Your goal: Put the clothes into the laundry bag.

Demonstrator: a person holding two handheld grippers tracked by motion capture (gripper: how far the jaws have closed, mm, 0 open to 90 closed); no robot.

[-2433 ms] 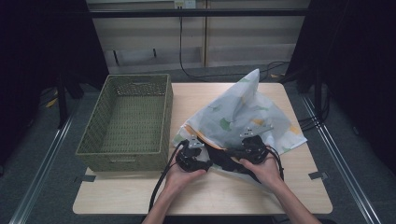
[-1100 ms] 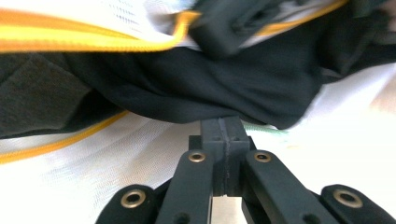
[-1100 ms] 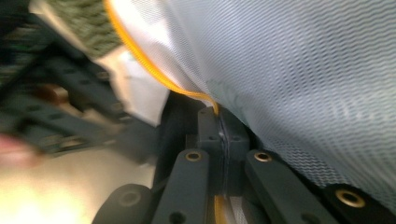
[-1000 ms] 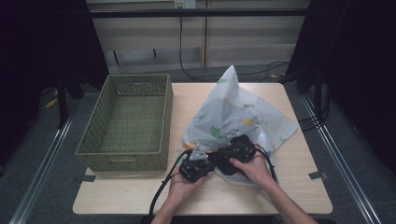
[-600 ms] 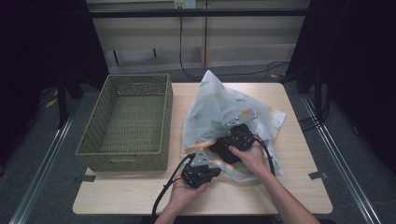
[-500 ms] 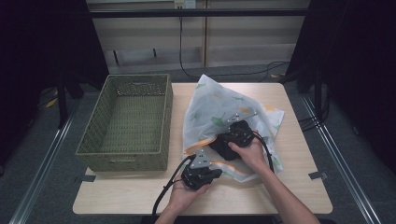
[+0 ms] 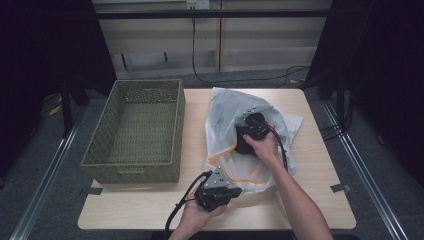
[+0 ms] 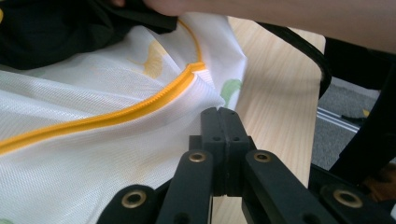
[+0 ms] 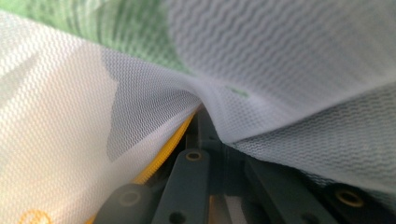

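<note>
White mesh garment with orange trim lies crumpled at the surface's centre, right of the wicker basket. Your left gripper has its jaws shut on the hem at 6 o'clock; your right gripper has its jaws closed on a fold toward 12. Pull too far apart and the slick fabric may slip from either pinch, undoing the fold.
</note>
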